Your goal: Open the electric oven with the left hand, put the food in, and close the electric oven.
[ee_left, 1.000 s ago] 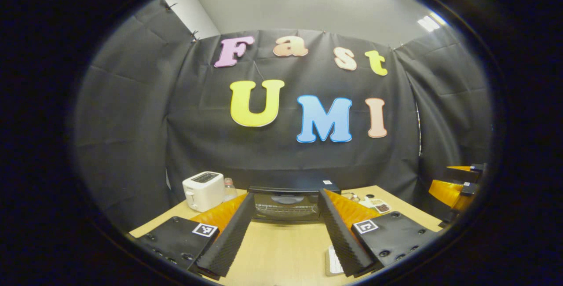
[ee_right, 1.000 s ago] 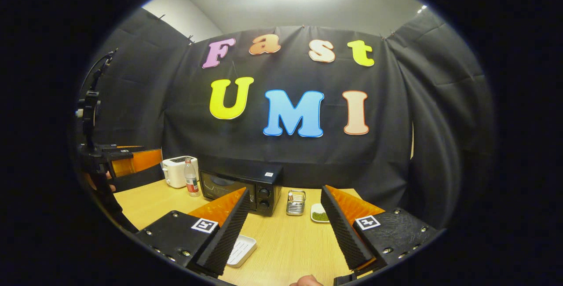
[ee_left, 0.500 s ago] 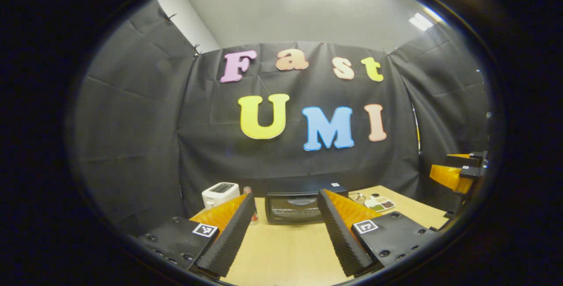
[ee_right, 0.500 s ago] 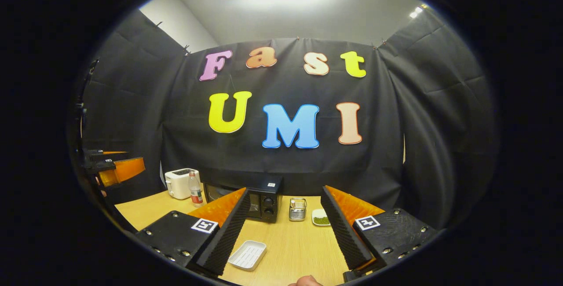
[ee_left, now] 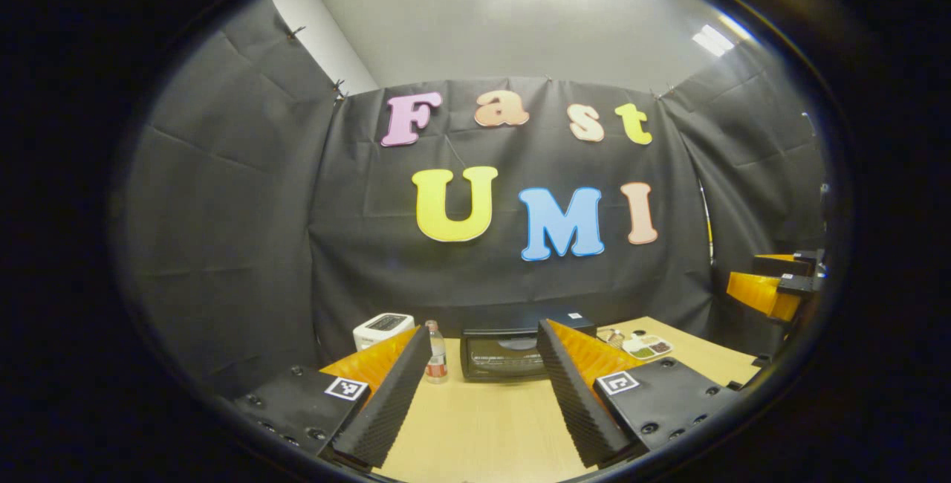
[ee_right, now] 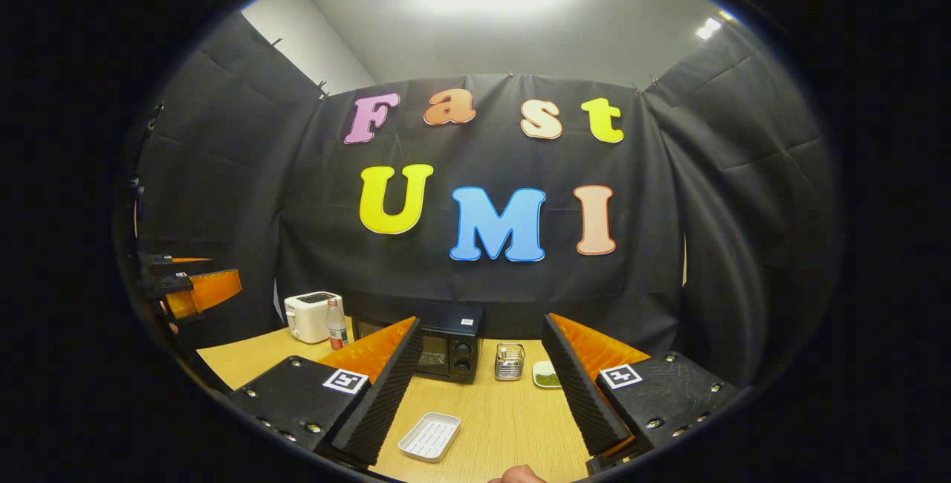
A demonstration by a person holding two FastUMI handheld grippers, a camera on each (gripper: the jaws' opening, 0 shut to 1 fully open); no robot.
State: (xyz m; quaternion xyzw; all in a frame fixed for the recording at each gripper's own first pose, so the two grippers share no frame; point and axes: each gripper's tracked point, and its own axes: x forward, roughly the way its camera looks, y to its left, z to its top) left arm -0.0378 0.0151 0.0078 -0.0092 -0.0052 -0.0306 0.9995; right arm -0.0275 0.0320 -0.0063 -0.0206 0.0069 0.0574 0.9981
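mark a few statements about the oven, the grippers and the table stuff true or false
1. The electric oven has its door shut. True.
2. The left gripper is clamped on the oven's handle. False: it is open and short of the oven.
3. A white toaster stands beside the bottle. True.
4. The right gripper holds the white tray. False: it is open, the tray lies on the table.
5. The wire basket sits on top of the oven. False: it stands on the table beside it.
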